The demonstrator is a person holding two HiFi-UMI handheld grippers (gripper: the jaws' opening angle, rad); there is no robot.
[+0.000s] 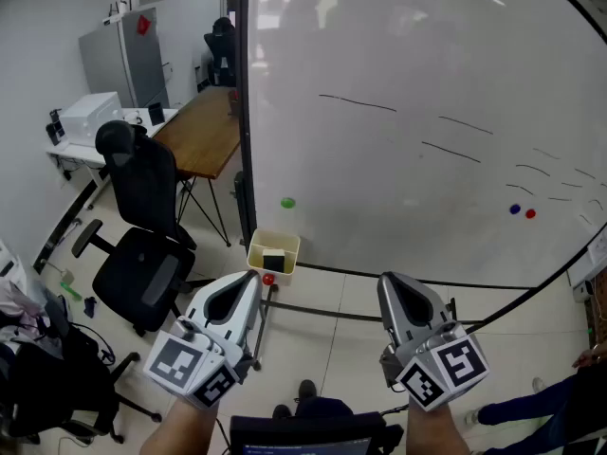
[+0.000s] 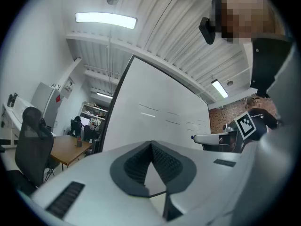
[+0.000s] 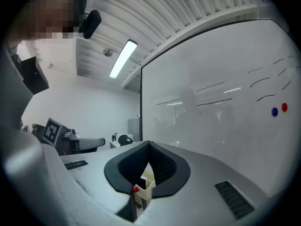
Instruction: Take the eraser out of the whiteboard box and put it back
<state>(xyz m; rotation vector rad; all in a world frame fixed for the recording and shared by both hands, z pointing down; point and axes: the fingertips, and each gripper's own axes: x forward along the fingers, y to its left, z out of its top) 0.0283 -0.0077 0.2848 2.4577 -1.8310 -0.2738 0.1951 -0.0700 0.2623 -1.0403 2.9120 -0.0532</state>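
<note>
1. Office, whiteboard point(image 1: 427, 159) ahead of both tools.
2. Eraser point(image 1: 274, 261) in box point(image 1: 289, 245), just ahead of left gripper point(image 1: 249, 279).
3. Left & right gripper point(image 1: 389, 282): jaws together, empty.
4. Take-out & put-back prob. both left.

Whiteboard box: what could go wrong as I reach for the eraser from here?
Both the left hand-held gripper and the right hand-held gripper are shut; reaching in that way would likely shove the eraser, not grip it.
The eraser sits inside the small whiteboard box, so jaws may catch its rim.
The red knob just under the box could get knocked.
</note>
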